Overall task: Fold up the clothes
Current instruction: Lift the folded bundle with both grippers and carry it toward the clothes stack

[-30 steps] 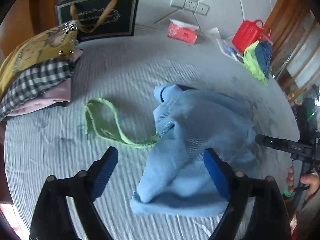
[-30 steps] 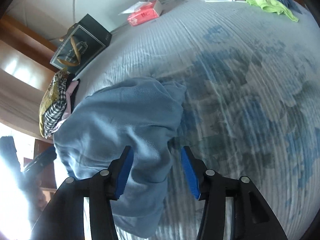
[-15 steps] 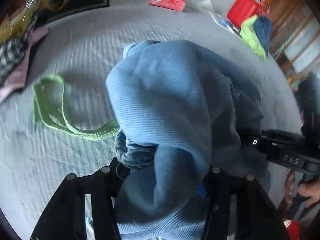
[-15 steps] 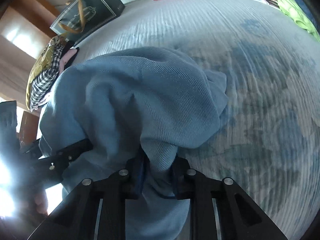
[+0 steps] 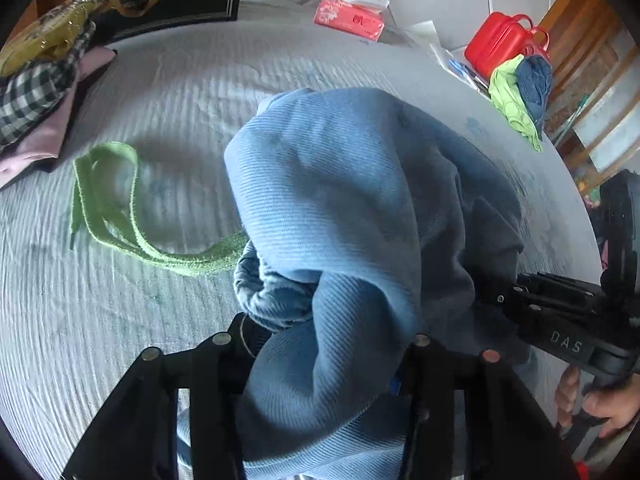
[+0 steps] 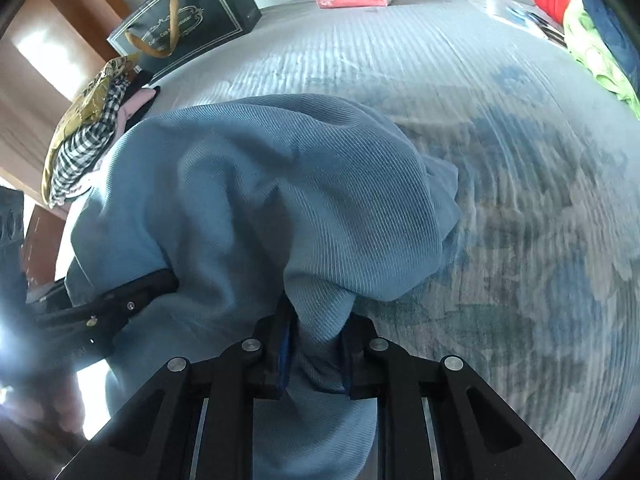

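Covering the table, a grey striped cloth [image 5: 200, 92]. Lying bunched on it, a blue sweater [image 5: 352, 208], running lengthwise from the near edge toward the far wall, near end lifting into both tongs. Clamping a fold of it, the left gripper [image 5: 324, 344]. Pinching another fold just beside, the right gripper [image 6: 316, 344]. Trailing left from the sweater, a green strap [image 5: 108, 196].

Both wrist views close over garment [image 5: 344, 200]

Bare bedsheet [image 6: 520, 160] right, green strap [image 5: 108, 208] and clothes pile [image 5: 36, 96] left
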`<action>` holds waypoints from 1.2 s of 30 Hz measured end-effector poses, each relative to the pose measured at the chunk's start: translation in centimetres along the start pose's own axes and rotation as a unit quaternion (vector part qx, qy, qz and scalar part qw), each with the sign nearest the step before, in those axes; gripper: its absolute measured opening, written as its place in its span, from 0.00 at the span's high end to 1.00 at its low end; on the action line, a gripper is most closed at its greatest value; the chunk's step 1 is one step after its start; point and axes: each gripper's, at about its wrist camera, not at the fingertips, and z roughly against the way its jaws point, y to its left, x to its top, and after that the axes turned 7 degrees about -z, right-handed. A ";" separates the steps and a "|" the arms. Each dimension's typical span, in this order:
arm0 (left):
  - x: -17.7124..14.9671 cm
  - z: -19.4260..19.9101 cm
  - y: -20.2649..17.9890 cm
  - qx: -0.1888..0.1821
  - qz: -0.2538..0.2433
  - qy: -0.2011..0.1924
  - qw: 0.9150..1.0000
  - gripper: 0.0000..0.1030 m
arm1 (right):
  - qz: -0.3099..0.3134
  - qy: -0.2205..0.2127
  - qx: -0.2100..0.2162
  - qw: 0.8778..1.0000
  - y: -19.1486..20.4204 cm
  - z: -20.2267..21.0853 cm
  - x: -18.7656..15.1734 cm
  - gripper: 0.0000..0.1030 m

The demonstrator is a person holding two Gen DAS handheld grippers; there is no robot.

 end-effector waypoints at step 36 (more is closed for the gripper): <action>12.2 38.2 29.6 0.136 0.081 -0.203 0.966 0.71 | 0.212 -0.126 0.352 0.903 41.1 14.9 21.5 0.86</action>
